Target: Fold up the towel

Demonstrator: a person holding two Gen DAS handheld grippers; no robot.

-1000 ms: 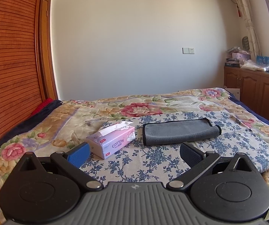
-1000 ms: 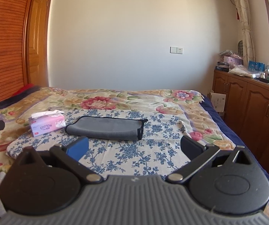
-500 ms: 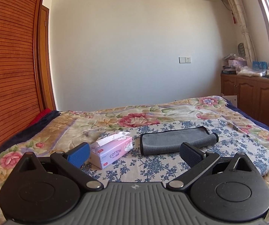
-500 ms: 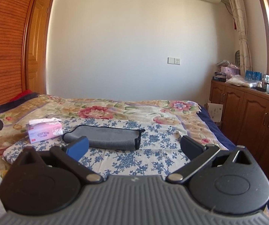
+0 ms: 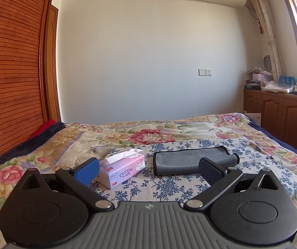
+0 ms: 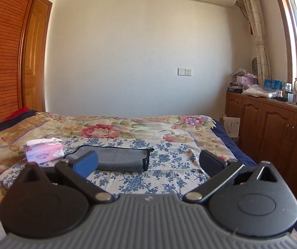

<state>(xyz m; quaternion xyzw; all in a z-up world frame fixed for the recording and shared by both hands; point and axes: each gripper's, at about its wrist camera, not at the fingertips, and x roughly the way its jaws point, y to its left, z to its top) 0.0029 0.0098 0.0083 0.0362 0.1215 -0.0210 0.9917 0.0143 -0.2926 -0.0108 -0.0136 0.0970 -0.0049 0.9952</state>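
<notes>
A grey towel with a dark edge point(image 5: 190, 161) lies folded into a long narrow strip on the blue-flowered cloth on the bed. It also shows in the right wrist view point(image 6: 117, 157). My left gripper point(image 5: 148, 171) is open and empty, held back from the towel, on the near side. My right gripper point(image 6: 147, 164) is open and empty, also short of the towel. Neither touches it.
A pink tissue box point(image 5: 121, 169) stands just left of the towel, also seen in the right wrist view point(image 6: 43, 152). The floral bedspread point(image 5: 148, 132) covers the bed. Wooden cabinets point(image 6: 273, 128) with clutter on top line the right wall. A slatted wooden wardrobe point(image 5: 9, 72) stands at left.
Both grippers have tilted upward and drawn back a little, so the bed and towel sit lower in view and the air conditioner shows. The towel has not moved.
</notes>
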